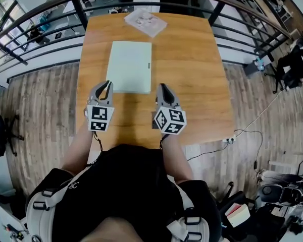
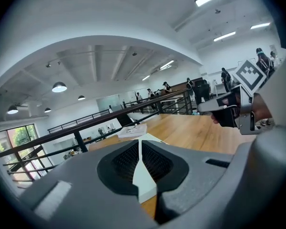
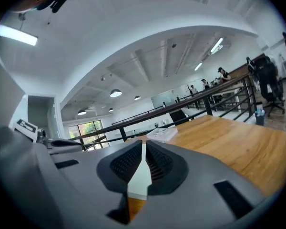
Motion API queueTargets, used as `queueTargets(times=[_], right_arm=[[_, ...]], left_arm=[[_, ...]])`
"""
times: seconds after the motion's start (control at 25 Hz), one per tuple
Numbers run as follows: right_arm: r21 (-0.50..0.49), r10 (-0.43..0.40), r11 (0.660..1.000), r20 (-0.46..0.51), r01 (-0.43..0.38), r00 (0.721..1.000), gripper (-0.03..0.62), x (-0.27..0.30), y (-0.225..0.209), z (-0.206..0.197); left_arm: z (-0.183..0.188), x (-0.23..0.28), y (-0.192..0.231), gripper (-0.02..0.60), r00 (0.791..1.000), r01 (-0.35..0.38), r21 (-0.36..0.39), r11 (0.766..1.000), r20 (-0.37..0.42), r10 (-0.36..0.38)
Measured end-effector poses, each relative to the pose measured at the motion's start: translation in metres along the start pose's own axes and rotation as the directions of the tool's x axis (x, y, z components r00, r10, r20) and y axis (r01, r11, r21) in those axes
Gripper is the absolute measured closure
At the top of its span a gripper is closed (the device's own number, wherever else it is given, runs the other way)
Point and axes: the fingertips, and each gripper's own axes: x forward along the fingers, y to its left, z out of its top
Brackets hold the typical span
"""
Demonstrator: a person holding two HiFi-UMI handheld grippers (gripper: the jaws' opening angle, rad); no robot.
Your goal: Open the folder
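A pale, closed folder (image 1: 130, 67) lies flat in the middle of the wooden table (image 1: 192, 74). My left gripper (image 1: 107, 84) hovers just before the folder's near left corner, its jaws shut with nothing held. My right gripper (image 1: 161, 86) hangs just off the folder's near right corner, jaws together and empty as well. In the left gripper view the closed jaw tips (image 2: 139, 142) point at the folder (image 2: 144, 178), and the right gripper (image 2: 224, 107) shows at the right. In the right gripper view the tips (image 3: 143, 144) meet above the folder (image 3: 139, 178).
A white packet (image 1: 145, 22) lies at the table's far edge. A black railing (image 1: 50, 34) runs behind and beside the table. A cable and plug strip (image 1: 230, 140) hang at the near right corner. Wooden floor surrounds the table.
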Motion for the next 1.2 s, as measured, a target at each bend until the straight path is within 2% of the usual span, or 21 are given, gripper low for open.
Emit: queueTargets(times=[0.08,0.16,0.28,0.44,0.68,0.8,0.92,1.2], right_arm=[[0.088,0.01,0.996,-0.027,-0.007,1.0,0.584,0.007,-0.011,-0.012],[0.157,0.02,0.987,-0.06,-0.01,0.998,0.563,0.013,-0.021,-0.026],[0.217,0.039,0.976,-0.119,-0.013,0.992,0.53,0.021,-0.033,-0.048],[0.238,0.081,0.971,-0.195,-0.034,0.978,0.51,0.031,-0.038,-0.077],[0.351,0.138,0.936,-0.271,-0.035,0.953,0.501,0.049,-0.045,-0.112],[0.382,0.16,0.923,-0.301,-0.035,0.94,0.502,0.059,-0.048,-0.126],[0.401,0.179,0.915,-0.328,-0.035,0.928,0.502,0.065,-0.049,-0.137],[0.443,0.209,0.896,-0.37,-0.026,0.905,0.502,0.078,-0.05,-0.161]], left_arm=[[-0.005,0.008,-0.012,0.553,0.999,0.052,0.045,0.998,-0.019,-0.051],[-0.016,0.017,-0.03,0.438,0.989,0.137,0.098,0.986,-0.061,-0.131],[-0.036,0.028,-0.052,0.393,0.969,0.221,0.181,0.958,-0.149,-0.195],[-0.053,0.043,-0.067,0.382,0.948,0.28,0.277,0.919,-0.231,-0.219],[-0.09,0.058,-0.084,0.376,0.9,0.37,0.307,0.877,-0.352,-0.257],[-0.103,0.065,-0.096,0.372,0.883,0.408,0.37,0.835,-0.391,-0.258],[-0.11,0.073,-0.105,0.371,0.879,0.427,0.448,0.785,-0.411,-0.243],[-0.129,0.093,-0.118,0.371,0.853,0.479,0.52,0.707,-0.466,-0.235]])
